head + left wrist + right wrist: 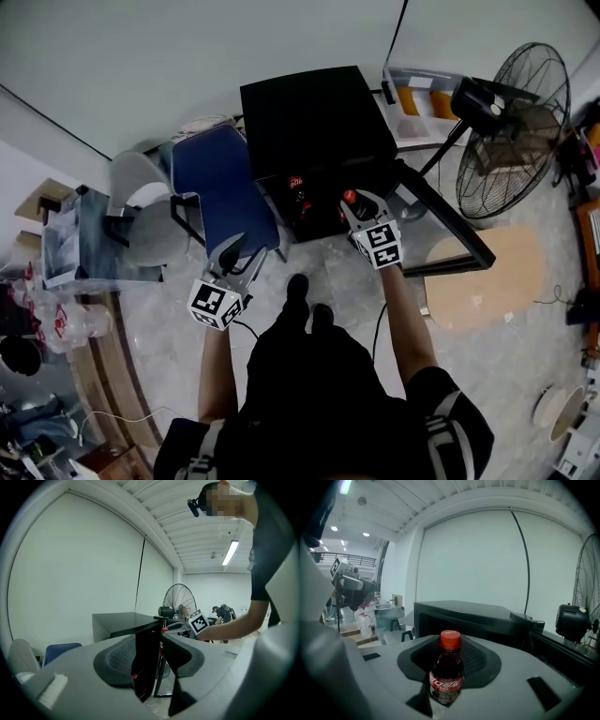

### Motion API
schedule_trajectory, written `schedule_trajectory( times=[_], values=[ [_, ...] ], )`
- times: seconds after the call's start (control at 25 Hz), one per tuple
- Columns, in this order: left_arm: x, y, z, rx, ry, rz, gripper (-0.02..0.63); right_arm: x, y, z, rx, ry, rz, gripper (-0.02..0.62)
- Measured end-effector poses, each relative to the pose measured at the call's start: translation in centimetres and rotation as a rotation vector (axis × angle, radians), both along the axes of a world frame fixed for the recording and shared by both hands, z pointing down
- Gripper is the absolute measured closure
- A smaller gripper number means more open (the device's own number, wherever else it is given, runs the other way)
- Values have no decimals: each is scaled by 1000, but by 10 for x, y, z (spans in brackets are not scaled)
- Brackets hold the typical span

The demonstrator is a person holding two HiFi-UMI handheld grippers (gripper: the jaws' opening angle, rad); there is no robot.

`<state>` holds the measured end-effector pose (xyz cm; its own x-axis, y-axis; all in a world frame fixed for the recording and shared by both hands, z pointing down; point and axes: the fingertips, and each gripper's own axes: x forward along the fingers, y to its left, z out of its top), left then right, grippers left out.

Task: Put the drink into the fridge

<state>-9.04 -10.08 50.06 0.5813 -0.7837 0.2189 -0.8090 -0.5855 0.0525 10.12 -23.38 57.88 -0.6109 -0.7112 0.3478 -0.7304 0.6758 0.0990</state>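
Observation:
A small cola bottle [447, 674] with a red cap stands upright between the pads of my right gripper [449, 667], which is shut on it. In the head view that right gripper [356, 208] holds the bottle [350, 197] just in front of the open black mini fridge [314, 122]. The fridge door [441, 220] is swung out to the right. Red-labelled items [295, 183] show inside the opening. My left gripper [230, 258] hangs lower left by the blue chair; its jaws [150, 660] stand open with nothing between them, and the fridge [140, 630] shows beyond.
A blue chair [220, 187] and a grey chair [141, 202] stand left of the fridge. A standing fan [516, 122] is at the right, with a round wooden board [487, 277] on the floor below it. Water bottles [56, 319] sit at far left.

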Motion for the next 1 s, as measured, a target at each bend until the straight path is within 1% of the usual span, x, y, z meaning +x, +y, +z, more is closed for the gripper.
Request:
schedule_trajectory(
  times=[0.16,0.36,0.56,0.72,1.0],
  values=[
    [-9,-12,3,-5,-6,11,426,-4,-12,21,-33,35,4,462],
    [-28,-31,5,-16,-16,25,426,-10,-27,44,-76,56,36,460],
    [-33,-49,5,-10,-28,58,426,-12,-42,63,-88,72,65,460],
    [-36,-55,5,-9,-46,91,426,-18,-51,81,-96,64,93,460],
    [-42,-59,15,-19,-67,121,426,-24,-65,107,-67,19,139,460]
  ],
)
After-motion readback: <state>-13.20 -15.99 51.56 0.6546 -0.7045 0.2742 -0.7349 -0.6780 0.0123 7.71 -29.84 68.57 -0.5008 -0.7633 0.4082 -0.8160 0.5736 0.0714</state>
